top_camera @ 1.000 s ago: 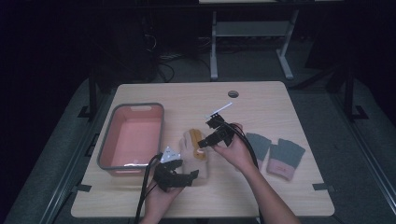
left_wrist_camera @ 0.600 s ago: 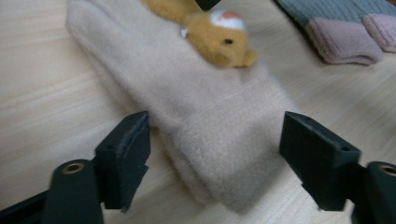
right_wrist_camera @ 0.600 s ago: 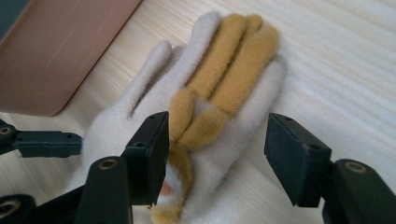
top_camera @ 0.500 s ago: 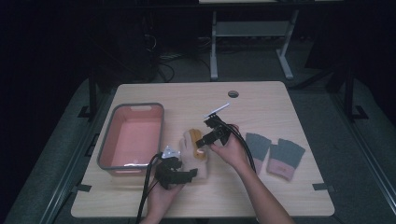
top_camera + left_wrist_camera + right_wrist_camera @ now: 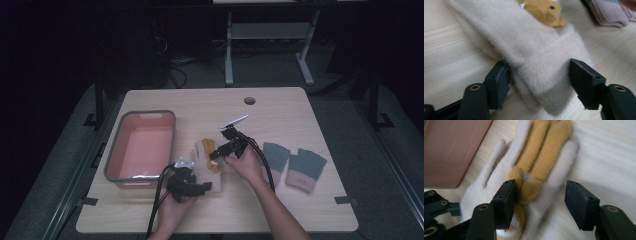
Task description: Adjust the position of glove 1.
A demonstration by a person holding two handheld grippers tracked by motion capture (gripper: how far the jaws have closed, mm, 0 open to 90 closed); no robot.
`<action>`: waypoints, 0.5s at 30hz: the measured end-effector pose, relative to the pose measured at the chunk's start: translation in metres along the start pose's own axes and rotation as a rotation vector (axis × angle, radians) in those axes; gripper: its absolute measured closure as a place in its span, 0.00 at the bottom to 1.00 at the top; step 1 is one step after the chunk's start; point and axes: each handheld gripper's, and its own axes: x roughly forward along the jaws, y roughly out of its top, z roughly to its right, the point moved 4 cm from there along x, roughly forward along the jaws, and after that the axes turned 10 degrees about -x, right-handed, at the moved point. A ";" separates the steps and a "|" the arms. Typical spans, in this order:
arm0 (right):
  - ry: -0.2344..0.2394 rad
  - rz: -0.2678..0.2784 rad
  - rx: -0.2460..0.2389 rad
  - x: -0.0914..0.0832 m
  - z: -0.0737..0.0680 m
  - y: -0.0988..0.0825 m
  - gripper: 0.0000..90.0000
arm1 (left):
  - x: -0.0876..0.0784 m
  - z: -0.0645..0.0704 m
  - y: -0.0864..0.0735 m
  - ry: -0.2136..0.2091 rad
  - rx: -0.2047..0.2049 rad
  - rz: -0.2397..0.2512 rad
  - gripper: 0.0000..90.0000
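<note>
Straddling the cream glove (image 5: 204, 161), both tongs, left (image 5: 192, 187) and right (image 5: 218, 151), stand spread.

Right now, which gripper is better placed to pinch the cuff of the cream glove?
Left gripper: its open fingers straddle the cream glove at the cuff. The right gripper is over the finger end.

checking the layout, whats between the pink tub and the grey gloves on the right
In the high view, the cream glove lies between the pink tub and the grey gloves, with both grippers' open jaws at it.
</note>
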 end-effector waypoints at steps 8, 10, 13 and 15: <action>0.088 0.012 0.052 0.005 0.004 -0.005 0.47 | 0.000 -0.001 0.002 -0.034 -0.012 -0.031 0.51; 0.098 0.009 0.058 0.005 0.004 -0.005 0.47 | 0.000 -0.001 0.002 -0.037 -0.010 -0.033 0.52; 0.133 0.011 0.084 0.006 0.004 -0.005 0.46 | 0.000 -0.002 0.002 -0.043 -0.010 -0.037 0.54; 0.153 0.009 0.100 0.006 0.004 -0.005 0.45 | 0.000 -0.001 0.002 -0.044 -0.013 -0.034 0.54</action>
